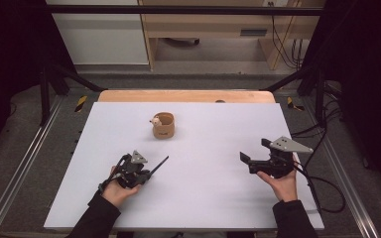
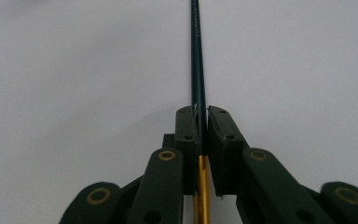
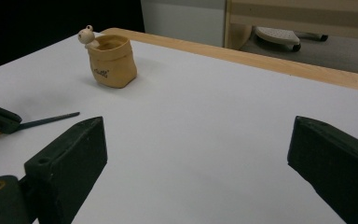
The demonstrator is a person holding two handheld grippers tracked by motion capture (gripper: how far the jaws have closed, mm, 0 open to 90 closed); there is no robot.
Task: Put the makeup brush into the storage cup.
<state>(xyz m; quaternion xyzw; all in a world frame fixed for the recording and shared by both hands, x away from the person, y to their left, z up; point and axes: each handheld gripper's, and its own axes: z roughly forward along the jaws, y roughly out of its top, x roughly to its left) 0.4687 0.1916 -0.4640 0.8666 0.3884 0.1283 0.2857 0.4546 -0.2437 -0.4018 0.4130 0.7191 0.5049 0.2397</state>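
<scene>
1 pencil, 1 pot, 2 tools.

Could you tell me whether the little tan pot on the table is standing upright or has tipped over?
Upright. The tan pot sits on its base on the white table, its open mouth facing up in the high view and the right gripper view.

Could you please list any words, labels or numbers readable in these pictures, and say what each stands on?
Small tan ceramic sack-shaped pot: a short dark print on its front, too blurred to read.
Thin dark pen with a gold end: faint marks along its shaft, too small to read.
Nothing else bears text.
</scene>
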